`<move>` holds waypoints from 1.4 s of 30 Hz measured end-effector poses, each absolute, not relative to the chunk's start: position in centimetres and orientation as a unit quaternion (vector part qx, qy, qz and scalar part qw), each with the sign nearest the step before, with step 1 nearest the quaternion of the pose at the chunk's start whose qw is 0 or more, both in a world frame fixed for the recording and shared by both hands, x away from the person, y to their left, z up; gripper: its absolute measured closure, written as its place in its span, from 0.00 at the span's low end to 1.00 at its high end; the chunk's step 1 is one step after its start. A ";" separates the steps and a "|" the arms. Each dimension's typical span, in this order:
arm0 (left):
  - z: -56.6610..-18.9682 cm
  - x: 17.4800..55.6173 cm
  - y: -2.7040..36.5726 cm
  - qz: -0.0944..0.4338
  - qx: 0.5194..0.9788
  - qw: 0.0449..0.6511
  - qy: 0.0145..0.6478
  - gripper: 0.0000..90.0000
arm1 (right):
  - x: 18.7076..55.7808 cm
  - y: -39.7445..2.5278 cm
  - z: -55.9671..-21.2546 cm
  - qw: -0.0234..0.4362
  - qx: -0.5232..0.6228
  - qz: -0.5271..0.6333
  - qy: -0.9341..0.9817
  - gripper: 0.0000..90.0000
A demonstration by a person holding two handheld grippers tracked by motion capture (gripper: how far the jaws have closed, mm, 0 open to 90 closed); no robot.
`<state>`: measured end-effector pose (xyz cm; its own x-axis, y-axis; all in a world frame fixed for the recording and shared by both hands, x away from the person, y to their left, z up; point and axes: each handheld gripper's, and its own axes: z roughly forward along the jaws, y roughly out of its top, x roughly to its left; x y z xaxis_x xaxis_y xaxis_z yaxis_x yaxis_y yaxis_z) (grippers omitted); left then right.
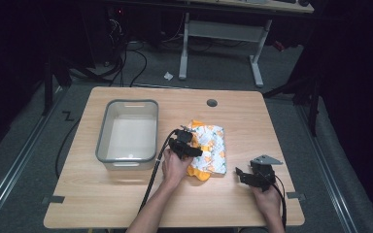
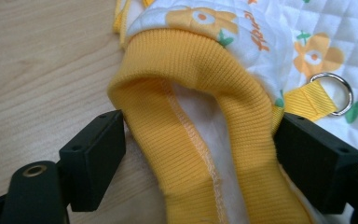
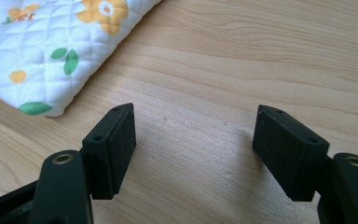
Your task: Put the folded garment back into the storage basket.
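The yellow ribbed cuff (image 2: 191, 126) sits between the left gripper's (image 2: 200, 154) spread jaws, unclamped; closing off-centre could lose it. At four o'clock, the right gripper (image 3: 193, 140) gapes empty.

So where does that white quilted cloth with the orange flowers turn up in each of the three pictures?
High view: the white quilted cloth with orange flowers lies mid-table, right of the grey plastic tub, under the left hand-held gripper.
Left gripper view: it lies across the top and right, its yellow ribbed cuff between the open jaws.
Right gripper view: its corner sits top left.
Shared landmark: the light wooden tabletop.
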<state>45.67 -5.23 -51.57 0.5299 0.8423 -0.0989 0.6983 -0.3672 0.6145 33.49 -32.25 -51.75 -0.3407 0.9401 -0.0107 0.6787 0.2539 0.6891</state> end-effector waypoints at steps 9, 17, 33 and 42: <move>-51.2 45.0 -5.9 0.113 0.837 0.320 0.429 0.55 | 33.5 -32.3 -51.8 0.217 0.532 0.301 0.761 0.33; -51.0 44.9 -6.0 0.096 0.845 0.328 0.410 0.79 | 33.5 -32.3 -51.8 0.217 0.532 0.301 0.761 0.33; -49.2 44.2 -5.2 0.072 0.832 0.376 0.400 0.82 | 33.5 -32.3 -51.7 0.217 0.532 0.301 0.761 0.33; -47.4 43.4 -4.3 0.067 0.820 0.411 0.393 0.82 | 33.5 -32.3 -51.7 0.217 0.532 0.301 0.761 0.33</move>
<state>43.44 -4.34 -47.43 0.6815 0.6998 -0.2140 0.5905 -0.3532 0.7257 33.50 -32.25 -51.75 -0.3394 0.9406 -0.0104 0.6793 0.2528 0.6890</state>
